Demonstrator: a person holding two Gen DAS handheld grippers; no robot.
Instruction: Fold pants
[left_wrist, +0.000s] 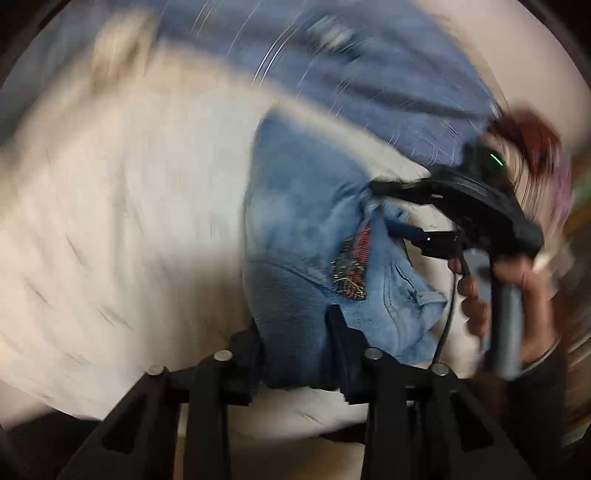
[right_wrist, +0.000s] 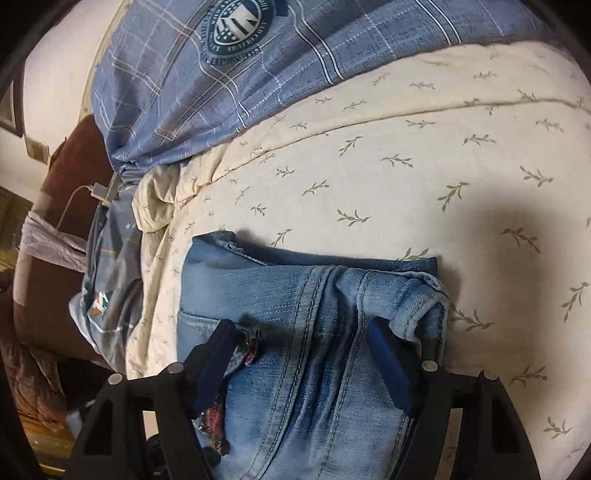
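Light blue jeans (left_wrist: 310, 236) with a red embroidered patch (left_wrist: 352, 266) lie folded on a cream bedsheet (left_wrist: 129, 221). The left wrist view is blurred by motion. My left gripper (left_wrist: 295, 325) stands open with the near edge of the jeans between its fingers. My right gripper (left_wrist: 402, 206) shows there too, held in a hand at the jeans' far right edge. In the right wrist view the jeans (right_wrist: 306, 317) fill the foreground, and my right gripper (right_wrist: 303, 336) is open, its fingers spread over the denim seam.
A blue plaid pillow (right_wrist: 229, 74) lies at the head of the leaf-print sheet (right_wrist: 424, 166). A brown headboard (right_wrist: 70, 177) with a white charging cable (right_wrist: 79, 195) is at the left. A second blue cloth (right_wrist: 107, 280) hangs at the bed's left edge.
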